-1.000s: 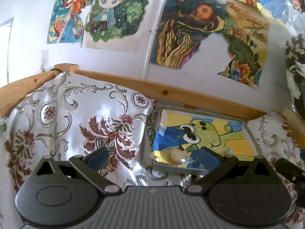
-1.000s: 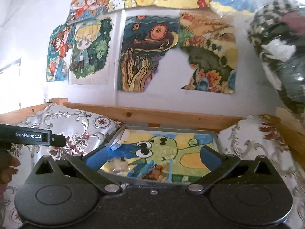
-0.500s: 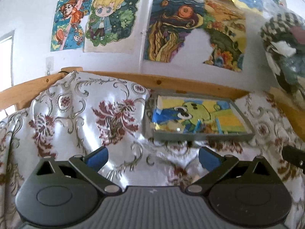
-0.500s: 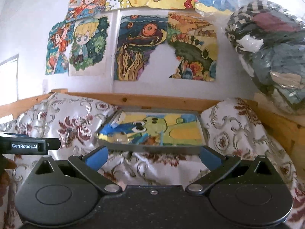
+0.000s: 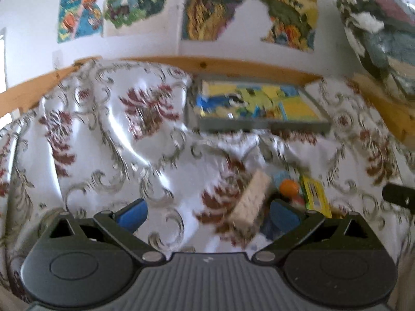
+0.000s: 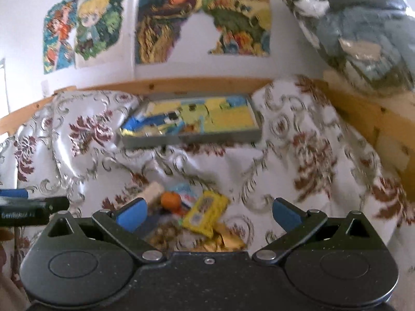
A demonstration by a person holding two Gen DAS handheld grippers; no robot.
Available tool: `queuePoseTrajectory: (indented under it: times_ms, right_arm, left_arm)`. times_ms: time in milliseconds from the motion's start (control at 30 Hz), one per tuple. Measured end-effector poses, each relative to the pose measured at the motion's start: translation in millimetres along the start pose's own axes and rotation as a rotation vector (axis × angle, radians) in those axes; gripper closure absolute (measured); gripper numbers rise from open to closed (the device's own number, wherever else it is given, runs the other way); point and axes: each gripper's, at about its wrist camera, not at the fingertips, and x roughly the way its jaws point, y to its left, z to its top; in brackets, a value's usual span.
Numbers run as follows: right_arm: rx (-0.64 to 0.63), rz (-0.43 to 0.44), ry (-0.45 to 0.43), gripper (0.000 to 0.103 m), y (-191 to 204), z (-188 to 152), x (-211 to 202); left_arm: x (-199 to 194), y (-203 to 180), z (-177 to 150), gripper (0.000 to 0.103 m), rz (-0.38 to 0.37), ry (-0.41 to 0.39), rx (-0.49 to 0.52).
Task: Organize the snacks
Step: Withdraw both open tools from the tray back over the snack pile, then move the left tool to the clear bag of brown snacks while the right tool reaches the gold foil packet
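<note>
Now both wrist views take in more of the patterned cloth [image 5: 109, 140] than a second ago: the grippers have drawn back from the grey tray [image 6: 192, 137], and a pile of snacks has come into view on the near part of the cloth. The tray sits at the far edge of the cloth, against the wooden rail [image 6: 207, 83], well apart from the pile.

The left gripper [image 5: 207, 213] has its fingers wide, with nothing between them; a beige wafer block [image 5: 249, 202] lies just beside its right fingertip. The right gripper [image 6: 207, 213] is likewise spread wide and empty, with an orange ball-shaped snack [image 6: 170, 199] and a yellow packet [image 6: 205, 213] lying between and below its fingers.

Judgement: one placement into the tray appears complete; the next step is to select another item from the pile. Both views are motion-blurred, so smaller wrappers cannot be identified.
</note>
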Motion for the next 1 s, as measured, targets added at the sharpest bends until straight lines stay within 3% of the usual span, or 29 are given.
queuePoseTrajectory:
  times_ms: [333, 600, 733, 1000]
  right_arm:
    - [-0.019, 0.006, 0.172, 0.001, 0, -2, 21]
    - [0.054, 0.043, 0.358, 0.001, -12, 0, 58]
    - [0.100, 0.049, 0.433, 0.001, -22, 5, 79]
    - [0.067, 0.075, 0.505, 0.001, -28, 12, 119]
  left_arm:
    - [14, -23, -14, 0.000, -0.093, 0.126, 0.089]
    - [32, -45, -20, 0.000, -0.105, 0.183, 0.204]
    - [41, -55, -21, 0.000, -0.133, 0.195, 0.253]
    - [56, -74, -21, 0.003, -0.193, 0.177, 0.331]
